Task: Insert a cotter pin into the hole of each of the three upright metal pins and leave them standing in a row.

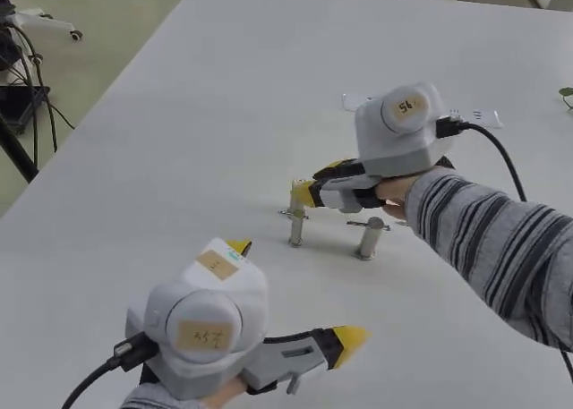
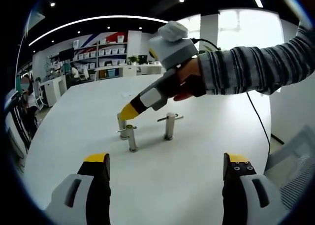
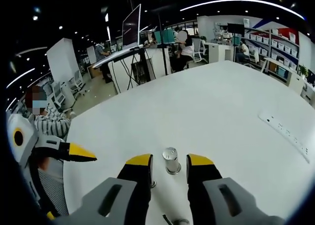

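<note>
Three upright metal pins stand close together on the white table (image 1: pixel 179 158). The near-left pin (image 1: pixel 296 227) and the right pin (image 1: pixel 368 240) each carry a cotter pin (image 1: pixel 369 223) crosswise through the top. The third pin (image 3: pixel 171 161) stands just behind them, between the jaws of my right gripper (image 1: pixel 304 193), with a small gap on each side. I can make out no cotter pin on it. My left gripper (image 1: pixel 294 292) hovers nearer to me, open wide and empty, facing the pins (image 2: pixel 132 139).
A white power strip (image 1: pixel 474 116) lies on the table beyond the right gripper. A black cable (image 1: pixel 510 163) runs from that gripper over a striped sleeve. Desks, chairs and people stand past the table's far edge in the right gripper view.
</note>
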{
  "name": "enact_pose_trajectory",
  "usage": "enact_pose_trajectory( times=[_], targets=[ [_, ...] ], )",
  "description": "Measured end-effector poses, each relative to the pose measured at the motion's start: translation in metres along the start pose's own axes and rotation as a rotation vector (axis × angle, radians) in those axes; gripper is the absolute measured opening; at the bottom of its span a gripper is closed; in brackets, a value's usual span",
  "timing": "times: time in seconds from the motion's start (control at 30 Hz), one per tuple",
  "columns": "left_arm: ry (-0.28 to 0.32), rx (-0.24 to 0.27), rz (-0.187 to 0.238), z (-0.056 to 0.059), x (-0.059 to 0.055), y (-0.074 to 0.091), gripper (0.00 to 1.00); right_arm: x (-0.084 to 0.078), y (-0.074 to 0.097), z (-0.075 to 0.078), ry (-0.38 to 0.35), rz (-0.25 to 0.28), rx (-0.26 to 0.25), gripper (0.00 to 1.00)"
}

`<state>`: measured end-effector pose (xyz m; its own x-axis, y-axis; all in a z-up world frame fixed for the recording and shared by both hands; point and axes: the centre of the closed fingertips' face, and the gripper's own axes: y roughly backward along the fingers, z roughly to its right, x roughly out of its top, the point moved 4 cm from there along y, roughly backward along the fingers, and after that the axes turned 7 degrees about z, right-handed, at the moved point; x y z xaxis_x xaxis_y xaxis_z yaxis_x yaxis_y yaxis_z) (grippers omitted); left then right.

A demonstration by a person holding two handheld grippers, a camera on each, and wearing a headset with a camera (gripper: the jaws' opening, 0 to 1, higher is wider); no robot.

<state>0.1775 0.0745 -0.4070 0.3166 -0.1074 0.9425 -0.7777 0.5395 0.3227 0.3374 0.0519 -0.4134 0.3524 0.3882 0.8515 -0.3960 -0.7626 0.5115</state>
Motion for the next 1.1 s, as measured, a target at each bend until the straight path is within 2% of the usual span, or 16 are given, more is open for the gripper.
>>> enact_pose_trajectory(
  times=[0.27,0.37,0.63,0.87,1.1],
  targets=[
    [0.011,-0.016,-0.001,0.002,-0.001,0.0,0.99,-0.003,-0.014,0.003,-0.002,-0.022,0.006,0.19],
    [0.011,-0.018,0.001,0.002,-0.001,0.0,0.99,-0.004,-0.013,-0.003,0.009,-0.026,0.011,0.18],
    [0.02,-0.013,0.0,0.001,-0.002,0.0,0.99,-0.002,-0.012,-0.008,0.025,-0.023,0.012,0.1],
    [0.018,-0.012,-0.002,0.001,-0.003,0.0,0.99,-0.002,-0.012,-0.005,0.046,-0.034,0.009,0.09],
    [0.014,-0.012,-0.001,0.001,-0.003,0.0,0.99,-0.003,-0.002,-0.004,0.026,-0.052,-0.024,0.08]
  ],
)
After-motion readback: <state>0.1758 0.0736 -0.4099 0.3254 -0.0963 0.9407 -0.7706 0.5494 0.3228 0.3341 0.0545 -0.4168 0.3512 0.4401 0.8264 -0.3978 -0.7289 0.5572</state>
